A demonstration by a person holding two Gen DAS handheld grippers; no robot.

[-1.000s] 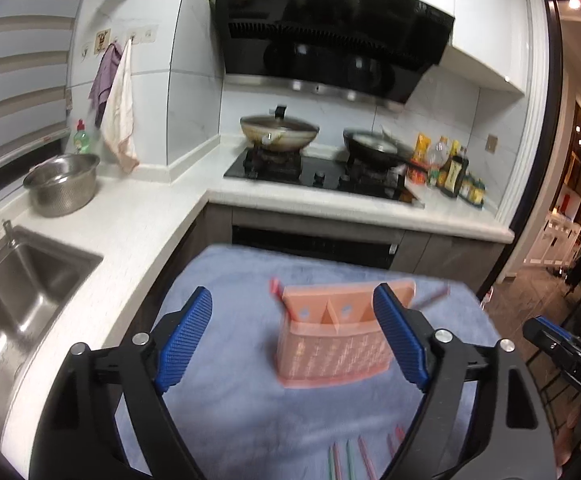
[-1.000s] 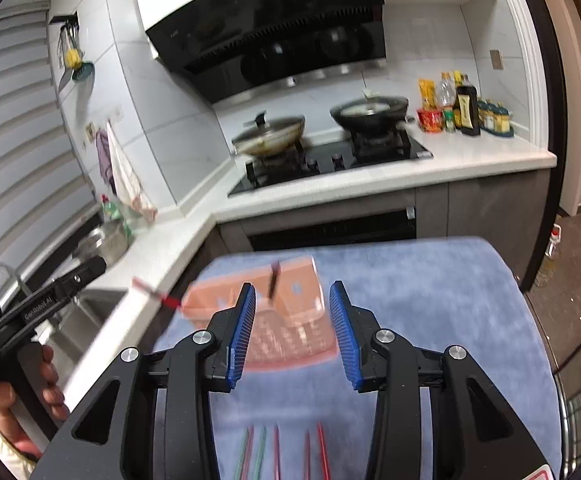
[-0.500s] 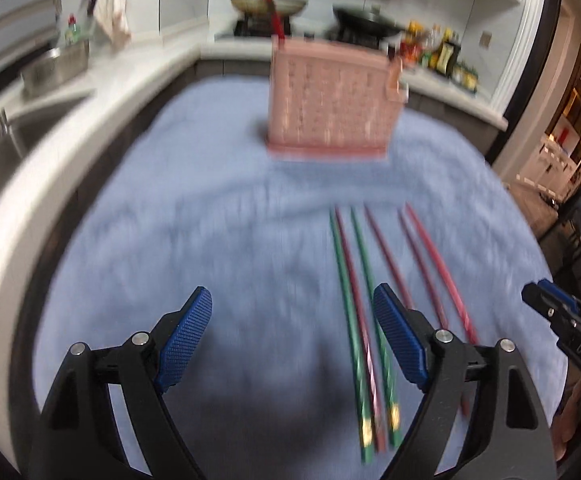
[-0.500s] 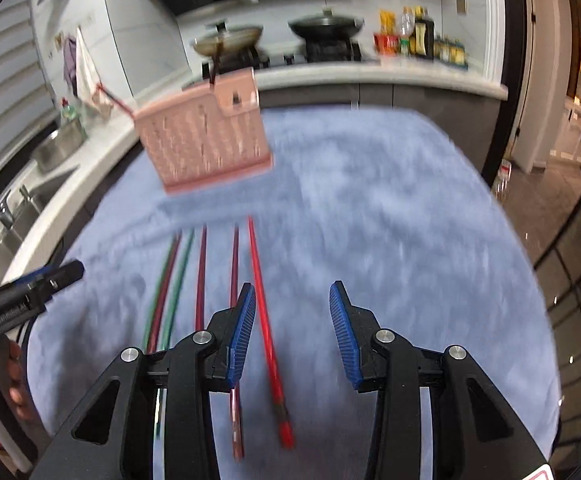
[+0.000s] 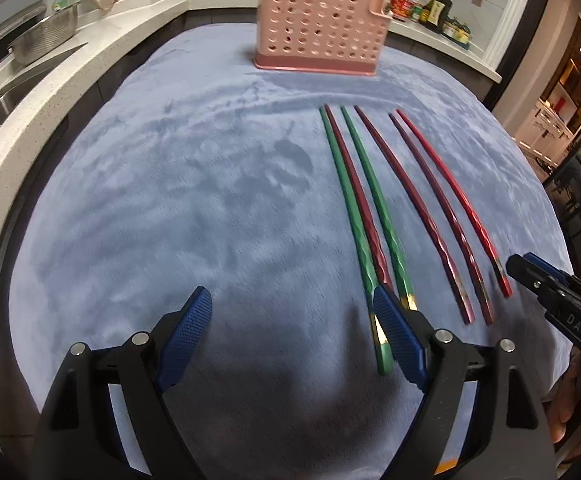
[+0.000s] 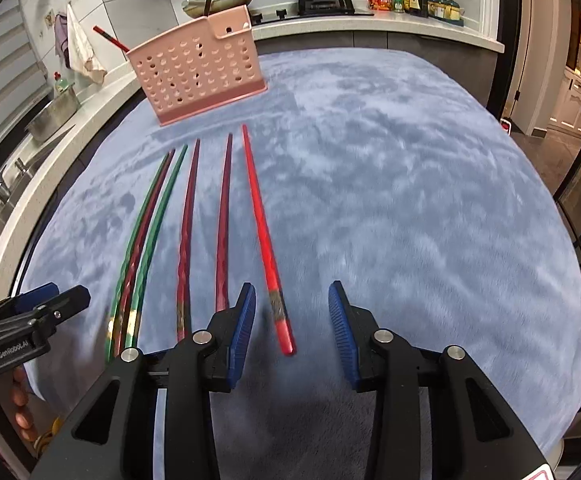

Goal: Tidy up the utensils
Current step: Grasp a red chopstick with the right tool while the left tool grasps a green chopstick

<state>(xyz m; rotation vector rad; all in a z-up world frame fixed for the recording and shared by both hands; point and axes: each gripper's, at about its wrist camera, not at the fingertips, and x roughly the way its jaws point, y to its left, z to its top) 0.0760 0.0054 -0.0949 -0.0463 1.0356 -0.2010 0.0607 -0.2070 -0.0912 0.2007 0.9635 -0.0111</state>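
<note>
Blue cloth (image 5: 170, 200) covers the tabletop; six chopsticks lie side by side on it, near the pink holder (image 5: 318, 20). Since a second ago both claws have dropped from holder level to the chopsticks' near ends, so pickup looks imminent. Left claw (image 5: 292, 330) stands wide, empty, beside a green chopstick (image 5: 354, 216). Right claw (image 6: 292, 330) is part open, unclamped, straddling the red chopstick (image 6: 264, 240). Legible: "GenRobot.AI", "DAS".
</note>
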